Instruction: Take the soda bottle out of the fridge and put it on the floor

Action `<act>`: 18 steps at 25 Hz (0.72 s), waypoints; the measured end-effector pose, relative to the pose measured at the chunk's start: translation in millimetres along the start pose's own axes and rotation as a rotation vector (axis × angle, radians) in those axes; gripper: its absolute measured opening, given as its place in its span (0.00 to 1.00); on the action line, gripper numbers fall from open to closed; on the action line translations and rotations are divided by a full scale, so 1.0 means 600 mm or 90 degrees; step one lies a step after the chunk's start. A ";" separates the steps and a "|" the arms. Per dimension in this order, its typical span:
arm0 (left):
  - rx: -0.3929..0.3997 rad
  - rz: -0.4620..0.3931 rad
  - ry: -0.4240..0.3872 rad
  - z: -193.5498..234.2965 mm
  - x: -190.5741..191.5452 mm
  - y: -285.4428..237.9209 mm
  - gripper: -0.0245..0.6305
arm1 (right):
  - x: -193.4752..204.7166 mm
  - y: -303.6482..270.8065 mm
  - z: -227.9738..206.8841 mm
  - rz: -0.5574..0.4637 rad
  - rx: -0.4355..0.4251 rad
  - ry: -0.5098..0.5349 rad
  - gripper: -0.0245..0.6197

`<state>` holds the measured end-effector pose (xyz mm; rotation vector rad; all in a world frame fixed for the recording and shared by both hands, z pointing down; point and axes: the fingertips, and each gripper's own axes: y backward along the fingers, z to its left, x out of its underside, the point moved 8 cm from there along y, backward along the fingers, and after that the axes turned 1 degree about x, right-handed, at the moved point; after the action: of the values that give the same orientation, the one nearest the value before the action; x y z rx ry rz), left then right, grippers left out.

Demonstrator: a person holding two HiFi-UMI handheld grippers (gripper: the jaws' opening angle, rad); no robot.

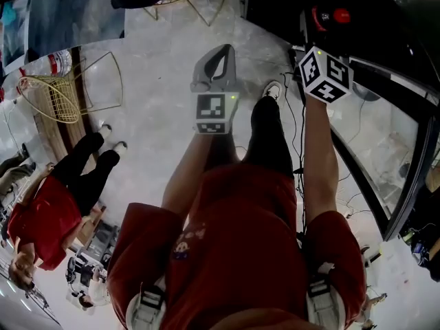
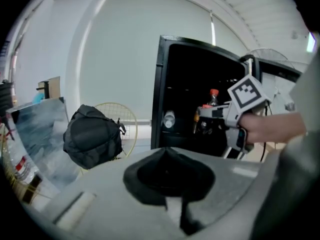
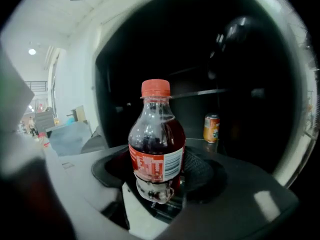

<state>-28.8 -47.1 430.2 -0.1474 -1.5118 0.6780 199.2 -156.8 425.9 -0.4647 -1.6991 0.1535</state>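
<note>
The soda bottle has dark cola, a red cap and a red label. It stands upright between the jaws of my right gripper, which is shut on its lower body. Behind it is the dark inside of the open fridge. In the left gripper view the right gripper holds the bottle at the fridge opening. In the head view the bottle's red cap shows beyond the right marker cube. My left gripper hangs over the pale floor, shut and empty.
An orange can stands on a fridge shelf, and a white bottle lies inside. The glass fridge door stands open at the right. A black bag sits on a yellow wire chair. Another person sits at the left.
</note>
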 end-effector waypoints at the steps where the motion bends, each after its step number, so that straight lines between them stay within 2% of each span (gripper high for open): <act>1: 0.004 -0.005 -0.004 -0.005 -0.008 0.010 0.04 | -0.005 0.024 0.002 0.001 0.001 -0.002 0.51; 12: 0.021 -0.068 -0.060 -0.062 -0.115 0.141 0.04 | -0.064 0.255 0.031 0.044 -0.042 0.027 0.51; 18: -0.012 -0.113 -0.077 -0.051 -0.143 0.197 0.04 | -0.072 0.325 0.062 0.052 -0.081 0.052 0.51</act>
<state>-30.3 15.8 294.9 0.0136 -1.6257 0.5377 210.4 9.2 309.6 -0.6278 -1.6169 0.0839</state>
